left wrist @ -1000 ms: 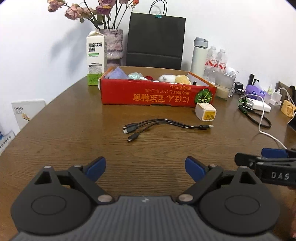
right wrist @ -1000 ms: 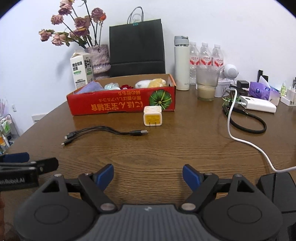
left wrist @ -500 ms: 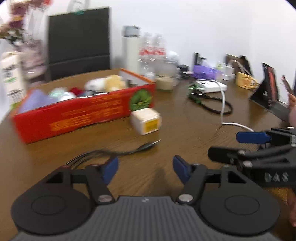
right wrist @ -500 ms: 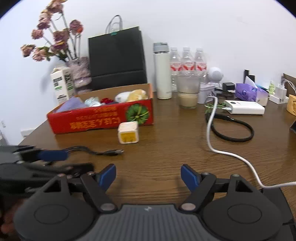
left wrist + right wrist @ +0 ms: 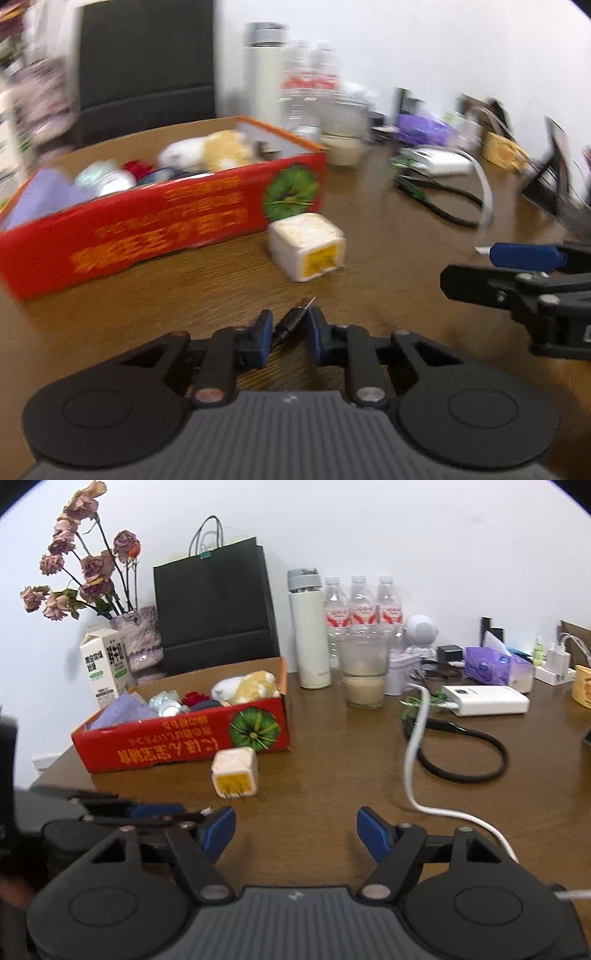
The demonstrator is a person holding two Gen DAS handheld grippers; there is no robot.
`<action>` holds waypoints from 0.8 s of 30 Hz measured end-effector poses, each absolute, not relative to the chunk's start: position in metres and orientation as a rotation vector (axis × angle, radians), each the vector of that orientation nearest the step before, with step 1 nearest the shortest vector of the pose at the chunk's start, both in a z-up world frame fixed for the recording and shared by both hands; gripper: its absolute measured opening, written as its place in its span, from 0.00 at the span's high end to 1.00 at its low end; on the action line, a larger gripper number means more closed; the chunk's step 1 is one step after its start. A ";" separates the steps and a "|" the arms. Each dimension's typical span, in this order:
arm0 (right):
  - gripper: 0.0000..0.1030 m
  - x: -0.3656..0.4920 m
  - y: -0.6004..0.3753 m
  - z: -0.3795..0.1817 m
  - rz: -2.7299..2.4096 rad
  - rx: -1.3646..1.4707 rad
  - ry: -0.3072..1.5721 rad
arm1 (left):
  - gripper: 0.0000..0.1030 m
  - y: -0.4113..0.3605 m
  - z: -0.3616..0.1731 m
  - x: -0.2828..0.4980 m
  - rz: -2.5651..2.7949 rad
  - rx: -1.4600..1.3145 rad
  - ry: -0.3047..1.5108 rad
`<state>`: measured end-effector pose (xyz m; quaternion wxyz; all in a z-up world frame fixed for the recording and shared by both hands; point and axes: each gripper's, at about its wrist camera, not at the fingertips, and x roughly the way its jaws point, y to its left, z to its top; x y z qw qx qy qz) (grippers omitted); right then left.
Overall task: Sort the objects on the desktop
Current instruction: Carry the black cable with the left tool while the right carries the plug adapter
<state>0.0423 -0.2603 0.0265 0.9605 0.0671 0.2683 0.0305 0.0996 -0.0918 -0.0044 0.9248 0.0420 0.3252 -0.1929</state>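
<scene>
The red box [image 5: 155,218] sits at the left of the wooden table [image 5: 388,266], full of small items, and the white charger cube [image 5: 306,245] lies just beside its near right corner. Nearer, the left gripper [image 5: 287,334] has its blue pads drawn narrow around the plug end of the black cable [image 5: 291,319], which pokes out between them, low over the table; whether they pinch it is blurred. The right gripper [image 5: 295,830] stands wide apart with nothing between its fingers, the cube [image 5: 235,772] ahead and slightly left of it.

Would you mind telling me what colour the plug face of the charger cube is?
Yellow on a white charger cube, clearest in the right wrist view.
</scene>
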 end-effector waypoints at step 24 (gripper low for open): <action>0.64 0.073 -0.197 0.049 0.145 0.035 0.467 | 0.93 0.010 0.106 -0.007 -0.261 -0.292 0.317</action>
